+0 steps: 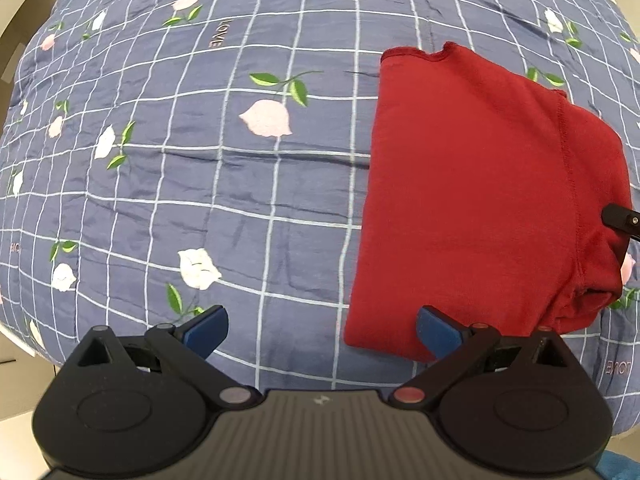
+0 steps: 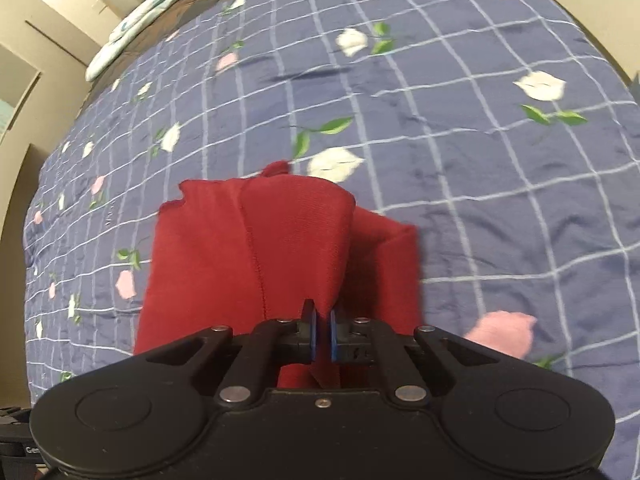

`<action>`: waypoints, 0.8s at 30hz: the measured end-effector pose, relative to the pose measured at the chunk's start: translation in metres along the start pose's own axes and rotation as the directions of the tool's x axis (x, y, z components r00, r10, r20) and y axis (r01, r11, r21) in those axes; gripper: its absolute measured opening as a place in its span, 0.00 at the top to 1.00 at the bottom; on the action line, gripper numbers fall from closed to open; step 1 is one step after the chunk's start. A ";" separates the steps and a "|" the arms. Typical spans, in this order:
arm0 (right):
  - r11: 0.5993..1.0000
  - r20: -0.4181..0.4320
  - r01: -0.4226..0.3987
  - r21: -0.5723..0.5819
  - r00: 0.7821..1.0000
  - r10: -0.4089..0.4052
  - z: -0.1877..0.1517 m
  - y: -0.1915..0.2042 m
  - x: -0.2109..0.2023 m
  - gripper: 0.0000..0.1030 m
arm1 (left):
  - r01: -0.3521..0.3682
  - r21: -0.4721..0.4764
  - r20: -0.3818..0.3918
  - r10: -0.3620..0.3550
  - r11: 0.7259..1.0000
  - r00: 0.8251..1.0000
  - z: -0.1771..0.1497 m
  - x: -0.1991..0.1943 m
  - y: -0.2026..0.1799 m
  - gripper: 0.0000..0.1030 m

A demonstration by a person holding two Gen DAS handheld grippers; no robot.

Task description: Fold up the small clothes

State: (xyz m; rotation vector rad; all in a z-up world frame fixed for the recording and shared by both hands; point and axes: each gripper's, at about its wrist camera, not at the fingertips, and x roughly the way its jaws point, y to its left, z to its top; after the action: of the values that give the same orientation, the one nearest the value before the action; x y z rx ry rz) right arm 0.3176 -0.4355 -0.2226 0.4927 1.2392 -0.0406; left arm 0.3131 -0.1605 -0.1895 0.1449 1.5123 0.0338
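Observation:
A small red garment [image 1: 472, 200] lies folded on the blue flowered bedspread [image 1: 200, 160]. My left gripper [image 1: 322, 330] hovers open just short of its near left corner, nothing between the blue pads; its right pad [image 1: 436, 332] overlaps the cloth's edge. At the right edge of the left wrist view a black tip of the right gripper [image 1: 622, 218] touches the garment's right side. In the right wrist view my right gripper [image 2: 322, 334] is shut on a lifted fold of the red garment [image 2: 280, 240], which rises above the lower layer.
The bedspread [image 2: 480, 160] stretches wide to the left of and beyond the garment. A white and teal pillow [image 2: 140, 20] lies at the bed's far end near a beige wall. A cardboard box [image 1: 24, 32] stands off the bed's left side.

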 end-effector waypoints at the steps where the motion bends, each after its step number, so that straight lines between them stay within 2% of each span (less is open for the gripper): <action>1: 1.000 -0.003 0.013 0.000 1.000 -0.013 0.001 -0.003 0.001 0.95 | -0.002 0.006 -0.002 0.002 1.000 1.000 0.000 0.001 -0.002 0.01; 5: 0.999 -0.012 0.040 0.022 0.999 -0.040 0.008 -0.013 0.005 0.95 | -0.009 0.024 -0.009 0.009 1.000 1.000 -0.001 0.003 -0.005 0.01; 9: 0.996 -0.048 0.086 -0.026 0.995 -0.087 0.010 -0.008 0.015 0.95 | -0.012 0.017 -0.014 0.012 1.000 1.000 0.000 0.005 -0.003 0.01; 15: 0.994 -0.064 0.107 -0.008 0.992 -0.107 -0.005 -0.016 0.018 0.94 | -0.009 0.012 -0.015 0.009 1.000 1.000 -0.001 0.005 -0.001 0.01; 19: 0.995 -0.030 0.089 0.053 0.996 -0.088 -0.011 -0.024 0.008 0.78 | -0.006 0.010 -0.020 0.007 1.000 1.000 0.001 0.008 -0.001 0.01; 22: 0.995 -0.016 0.097 0.013 0.995 -0.096 -0.017 -0.019 0.001 0.69 | -0.001 -0.009 -0.028 0.001 1.000 1.000 0.005 0.012 0.001 0.01; 24: 0.996 -0.026 0.091 -0.022 0.995 -0.092 -0.025 -0.015 0.001 0.58 | 0.002 -0.022 -0.040 -0.003 1.000 0.999 0.007 0.016 0.002 0.01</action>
State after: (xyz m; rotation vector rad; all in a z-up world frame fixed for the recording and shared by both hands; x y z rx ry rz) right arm 0.2912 -0.4391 -0.2346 0.4194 1.2868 -0.0988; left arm 0.3215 -0.1575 -0.2051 0.1256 1.5515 0.0516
